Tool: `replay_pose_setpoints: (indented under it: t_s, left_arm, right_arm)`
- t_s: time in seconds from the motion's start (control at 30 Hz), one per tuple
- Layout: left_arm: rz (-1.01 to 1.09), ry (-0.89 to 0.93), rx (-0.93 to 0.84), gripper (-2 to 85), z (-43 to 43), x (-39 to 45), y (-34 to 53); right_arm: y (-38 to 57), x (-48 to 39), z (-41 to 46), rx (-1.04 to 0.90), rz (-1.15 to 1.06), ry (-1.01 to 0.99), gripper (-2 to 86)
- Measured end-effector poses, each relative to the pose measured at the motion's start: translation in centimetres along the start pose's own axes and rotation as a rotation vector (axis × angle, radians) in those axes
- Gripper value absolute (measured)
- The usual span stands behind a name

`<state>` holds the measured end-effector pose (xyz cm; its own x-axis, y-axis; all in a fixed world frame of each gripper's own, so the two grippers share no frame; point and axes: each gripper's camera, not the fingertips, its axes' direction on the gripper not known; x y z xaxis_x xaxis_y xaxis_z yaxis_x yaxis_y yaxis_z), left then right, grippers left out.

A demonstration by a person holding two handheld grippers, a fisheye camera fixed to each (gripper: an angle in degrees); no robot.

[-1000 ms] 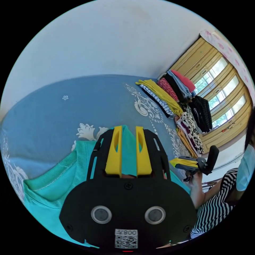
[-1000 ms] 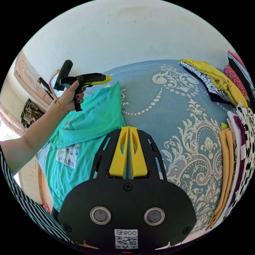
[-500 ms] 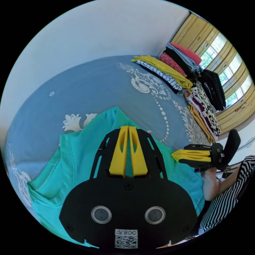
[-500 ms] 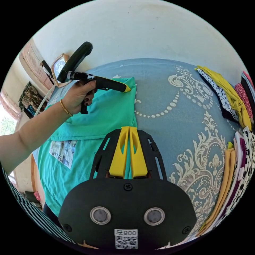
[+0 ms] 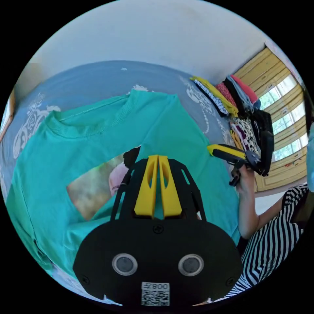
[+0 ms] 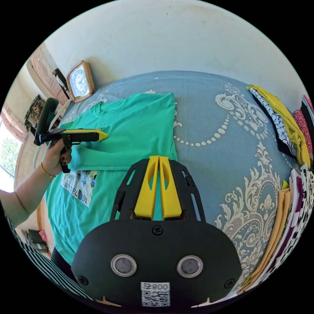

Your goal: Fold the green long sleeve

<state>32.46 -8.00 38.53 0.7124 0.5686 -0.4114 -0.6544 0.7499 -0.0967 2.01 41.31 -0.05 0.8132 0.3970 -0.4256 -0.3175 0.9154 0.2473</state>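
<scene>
The green long sleeve (image 5: 98,130) lies flat on the blue bed cover (image 5: 98,75), collar at the far side and a printed picture (image 5: 95,189) on its chest. My left gripper (image 5: 158,157) hovers over the chest, jaws shut. In the right gripper view the left gripper (image 6: 102,134) rests its tip on a folded band of the green long sleeve (image 6: 137,130), held by a hand (image 6: 55,155). My right gripper (image 6: 159,157) is shut at the shirt's right edge. The right gripper (image 5: 211,149) is at that same edge in the left gripper view.
Piles of folded clothes (image 6: 287,130) line the right side of the bed cover (image 6: 212,130), also as clothes (image 5: 242,108) by a window (image 5: 284,124). A clock (image 6: 80,81) leans on the wall at the far left. The person's striped top (image 5: 271,248) is near.
The shirt's far corner, held up a second ago, now lies flat on the bed. The left gripper has drawn back from that corner to the chest. The right gripper stays at the edge.
</scene>
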Motion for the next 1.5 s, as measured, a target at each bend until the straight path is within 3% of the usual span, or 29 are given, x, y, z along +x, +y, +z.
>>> replay_pose_setpoints:
  t_s: [0.13,0.27,0.4,0.57,0.7,1.1,1.5]
  left_arm:
    - [-0.08,-0.062,0.126,0.9,-8.2,-2.0,4.8]
    - [-0.363,-0.213,0.195,2.8,-17.4,-6.4,13.9]
    - [-0.619,-0.184,0.28,6.7,-23.3,-9.1,22.7]
    - [-0.611,-0.062,0.213,8.2,-24.1,-10.5,24.4]
    - [-0.593,-0.021,0.108,4.6,-24.9,-11.4,24.5]
    - [-0.639,0.16,0.122,2.6,-33.3,-11.9,33.6]
    - [-0.615,0.202,0.201,5.0,-39.5,-13.3,36.7]
  right_arm:
    - [-0.4,-0.7,-0.2,0.045,0.016,0.021,0.1]
    - [-0.7,-2.0,-0.5,0.109,0.011,0.017,0.1]
    - [-1.4,-4.1,0.5,0.106,-0.029,0.021,0.1]
    - [-2.1,-6.6,1.3,0.127,-0.069,-0.036,0.1]
    - [-3.0,-9.2,2.4,0.12,-0.138,-0.129,0.2]
    - [-8.5,-18.7,7.3,-0.08,-0.356,-0.527,3.7]
    - [-14.9,-37.5,12.5,-0.232,-0.924,-0.549,7.4]
